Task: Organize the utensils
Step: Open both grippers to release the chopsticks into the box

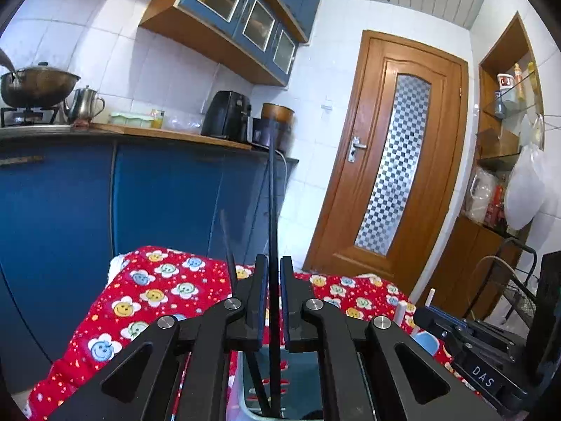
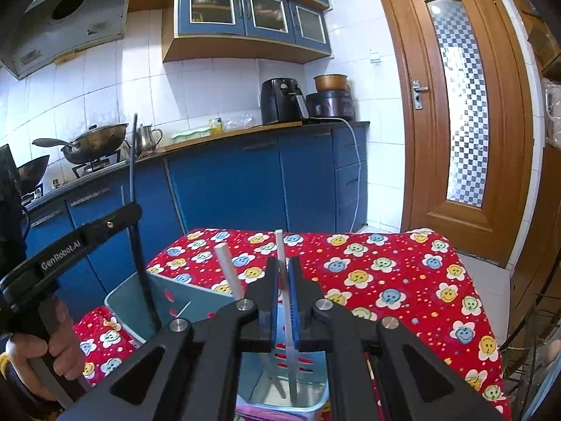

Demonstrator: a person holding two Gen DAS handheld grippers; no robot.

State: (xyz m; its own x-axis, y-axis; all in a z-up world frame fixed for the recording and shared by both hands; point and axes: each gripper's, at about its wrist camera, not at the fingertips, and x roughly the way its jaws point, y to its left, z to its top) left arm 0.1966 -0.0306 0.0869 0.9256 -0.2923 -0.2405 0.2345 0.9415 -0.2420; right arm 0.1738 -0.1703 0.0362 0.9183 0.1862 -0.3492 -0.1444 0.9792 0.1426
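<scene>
The left claw (image 1: 274,280) was clenched on a black chopstick (image 1: 272,189) standing upright in the pale blue holder (image 2: 135,301), with a second black chopstick (image 1: 229,245) leaning just beside. The right claw (image 2: 283,282) gripped a white chopstick (image 2: 284,301) in the holder's other compartment, on the red flowered worktop (image 2: 403,280).

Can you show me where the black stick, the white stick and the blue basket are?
black chopstick (image 1: 272,210): left wrist view, middle of the shaft above the gripper fingers.
white chopstick (image 2: 280,249): right wrist view, upper shaft near the tip.
blue basket (image 2: 196,300): right wrist view, inner back wall.
</scene>
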